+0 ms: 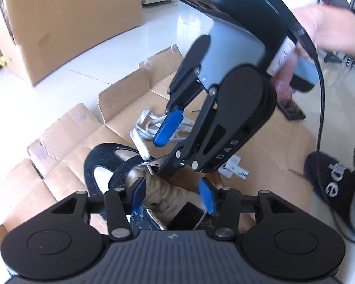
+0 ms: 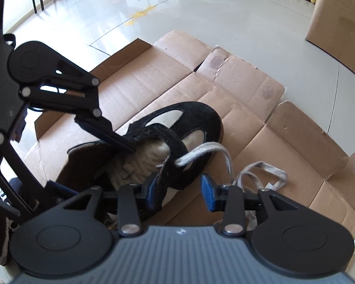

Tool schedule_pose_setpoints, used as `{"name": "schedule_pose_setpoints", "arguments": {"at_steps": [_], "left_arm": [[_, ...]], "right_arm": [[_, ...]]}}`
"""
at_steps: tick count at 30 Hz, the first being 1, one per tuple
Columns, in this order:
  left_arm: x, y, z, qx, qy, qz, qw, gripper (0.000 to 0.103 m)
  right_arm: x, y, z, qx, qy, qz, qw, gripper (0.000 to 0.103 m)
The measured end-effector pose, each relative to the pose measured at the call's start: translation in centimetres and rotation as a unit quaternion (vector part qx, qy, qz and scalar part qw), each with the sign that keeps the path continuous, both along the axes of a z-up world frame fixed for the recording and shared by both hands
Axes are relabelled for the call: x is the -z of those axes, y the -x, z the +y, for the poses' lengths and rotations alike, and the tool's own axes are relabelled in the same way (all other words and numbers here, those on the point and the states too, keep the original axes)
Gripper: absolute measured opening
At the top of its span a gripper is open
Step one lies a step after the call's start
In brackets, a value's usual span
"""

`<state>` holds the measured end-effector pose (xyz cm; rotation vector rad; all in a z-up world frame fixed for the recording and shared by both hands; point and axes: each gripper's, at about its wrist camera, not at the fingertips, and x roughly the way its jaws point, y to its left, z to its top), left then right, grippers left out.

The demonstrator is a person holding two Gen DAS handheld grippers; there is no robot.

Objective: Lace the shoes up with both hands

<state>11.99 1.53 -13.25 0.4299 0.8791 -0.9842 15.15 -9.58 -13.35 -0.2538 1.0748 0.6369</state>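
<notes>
Judging by the loose lace (image 2: 224, 156) barely threaded through the shoe (image 2: 177, 127), I have most lacing left, with my left fingers (image 1: 139, 195) parted and empty and my right fingers (image 2: 207, 194) half-open, gripping nothing.

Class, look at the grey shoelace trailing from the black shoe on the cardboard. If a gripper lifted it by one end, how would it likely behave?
The shoelace would probably droop: it already sags in loose loops on the cardboard. Its flat woven look suggests it is light and not slippery. One end threads through the shoe, so a pull would likely tug that too.

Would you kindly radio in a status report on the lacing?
Left gripper open over shoe, nothing held. Right gripper open beside it. Lace threaded through strap, rest loose on cardboard. Nothing blocking.
</notes>
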Motion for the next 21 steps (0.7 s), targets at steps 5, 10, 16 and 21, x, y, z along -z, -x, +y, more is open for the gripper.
{"name": "schedule_pose_setpoints", "arguments": {"at_steps": [5, 10, 16, 21], "left_arm": [[0.2, -0.1, -0.2, 0.014, -0.019, -0.006, 0.9997, 0.051], [0.1, 0.1, -0.5, 0.013, -0.032, -0.011, 0.9994, 0.051], [0.5, -1.0, -1.1, -0.001, -0.068, -0.025, 0.9974, 0.054], [0.1, -1.1, -1.6, 0.002, -0.066, -0.028, 0.9974, 0.054]], "right_arm": [[0.1, 0.0, -0.5, 0.004, -0.012, 0.002, 1.000, 0.040], [0.1, 0.1, -0.9, 0.003, -0.015, 0.002, 1.000, 0.041], [0.2, 0.3, -1.6, 0.007, -0.014, 0.002, 1.000, 0.041], [0.5, 0.3, -2.2, 0.009, -0.013, 0.004, 1.000, 0.041]]}}
